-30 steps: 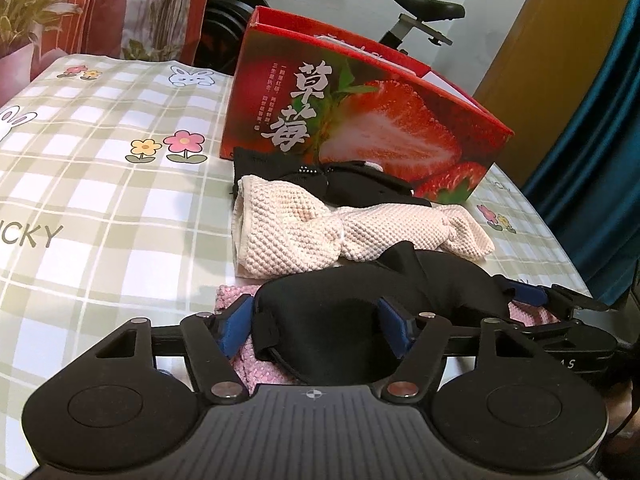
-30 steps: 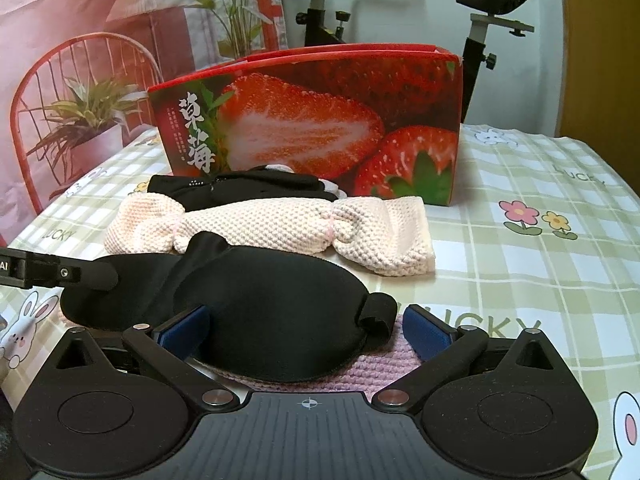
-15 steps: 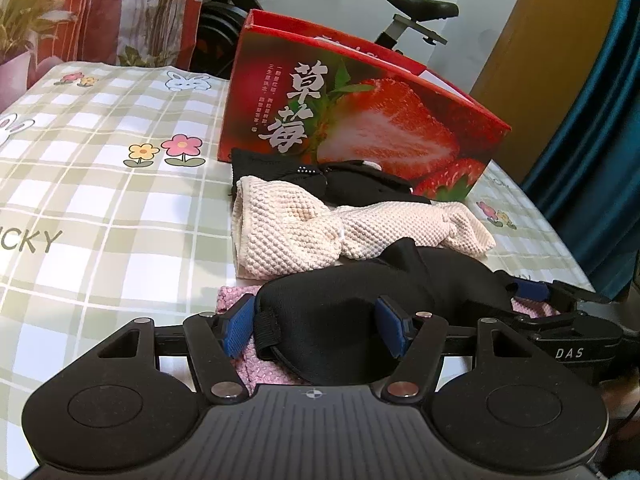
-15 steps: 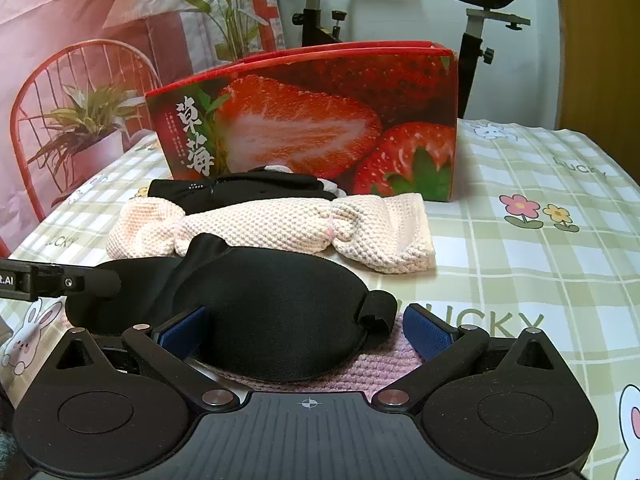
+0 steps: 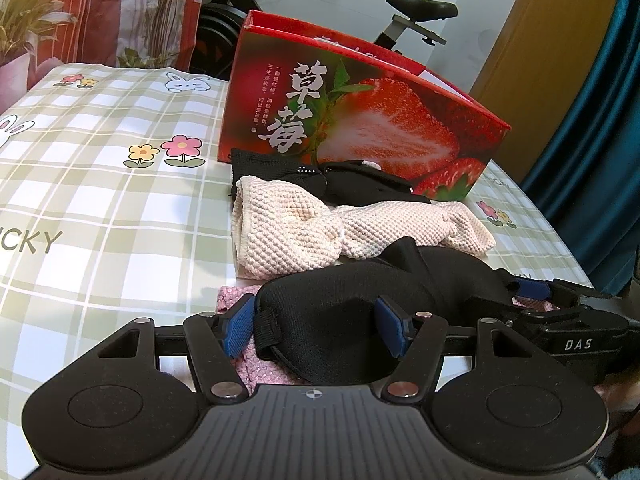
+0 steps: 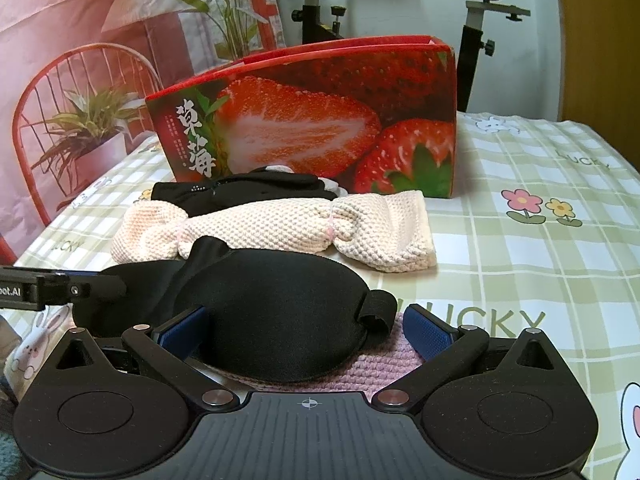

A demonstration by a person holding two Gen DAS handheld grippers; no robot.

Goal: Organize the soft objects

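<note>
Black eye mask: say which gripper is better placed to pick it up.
Probably left: the left gripper brackets the black eye mask closely at its strap end; the right gripper has one pad off it, over the pink knit.

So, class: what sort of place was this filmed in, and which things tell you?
Most likely a room in a home: an exercise bike behind a table with a bunny-and-flower tablecloth, and a red chair beside it.
</note>
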